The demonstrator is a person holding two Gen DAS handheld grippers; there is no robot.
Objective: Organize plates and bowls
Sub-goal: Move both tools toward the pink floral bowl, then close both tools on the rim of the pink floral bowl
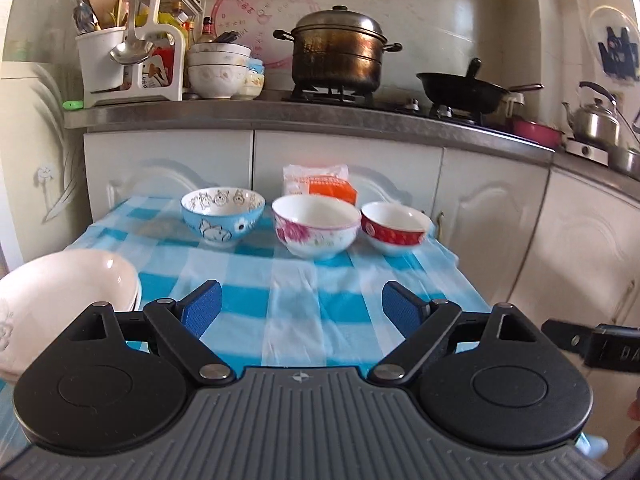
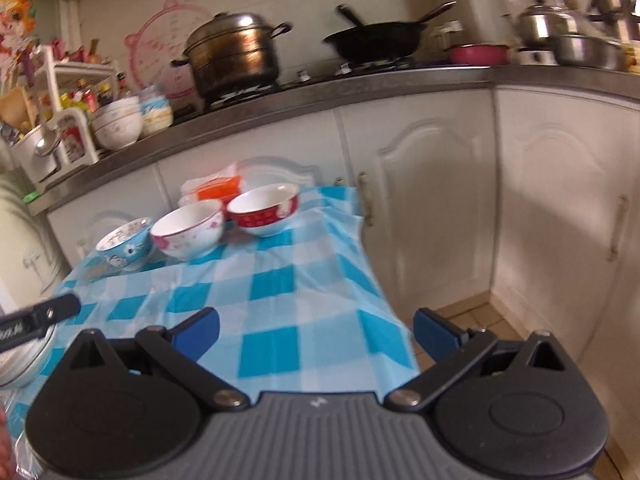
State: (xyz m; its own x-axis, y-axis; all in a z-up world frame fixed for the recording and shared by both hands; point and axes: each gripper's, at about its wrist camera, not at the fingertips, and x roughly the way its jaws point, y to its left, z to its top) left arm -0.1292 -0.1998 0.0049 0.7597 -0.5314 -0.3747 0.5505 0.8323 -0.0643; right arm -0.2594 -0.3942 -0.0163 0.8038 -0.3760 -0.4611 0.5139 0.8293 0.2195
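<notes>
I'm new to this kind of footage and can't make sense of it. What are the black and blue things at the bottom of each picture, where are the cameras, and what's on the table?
No robot here: a person holds a two-finger claw in each hand, each with a camera looking forward along its blue fingers. One picture is from the left claw, the other from the right claw. Both are open and hold nothing. On the blue checked tablecloth stand three bowls in a row: a blue cartoon bowl, a white bowl with pink flowers and a red bowl. Behind them lies an orange and white packet. Stacked white bowls sit near the left claw.
</notes>
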